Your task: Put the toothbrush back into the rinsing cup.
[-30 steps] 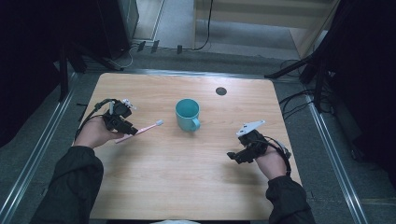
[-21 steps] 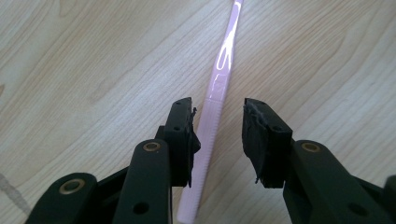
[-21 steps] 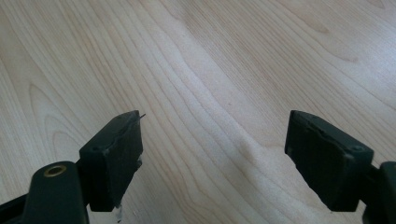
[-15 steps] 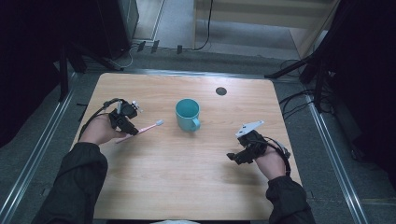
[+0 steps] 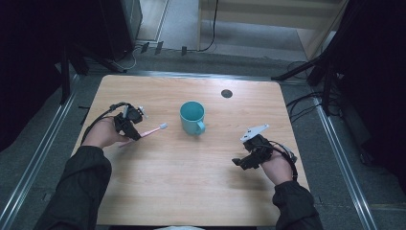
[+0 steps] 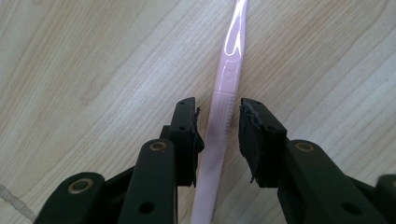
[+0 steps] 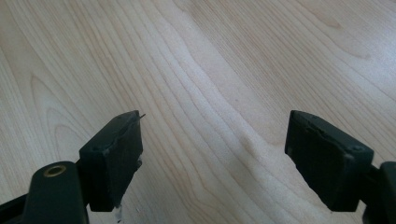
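I'm closing the left gripper round the toothbrush, pads not touching yet; thin handle could roll out sideways. Right gripper is idling wide, holding nothing.

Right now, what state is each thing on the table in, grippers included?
Toothbrush: lying flat on the table, handle between the left gripper's jaws.
Left gripper: jaws just been closing around the toothbrush, slight gaps remain, not yet clamped.
Right gripper: open, nothing between the jaws.
Cup: upright, apart from the toothbrush.
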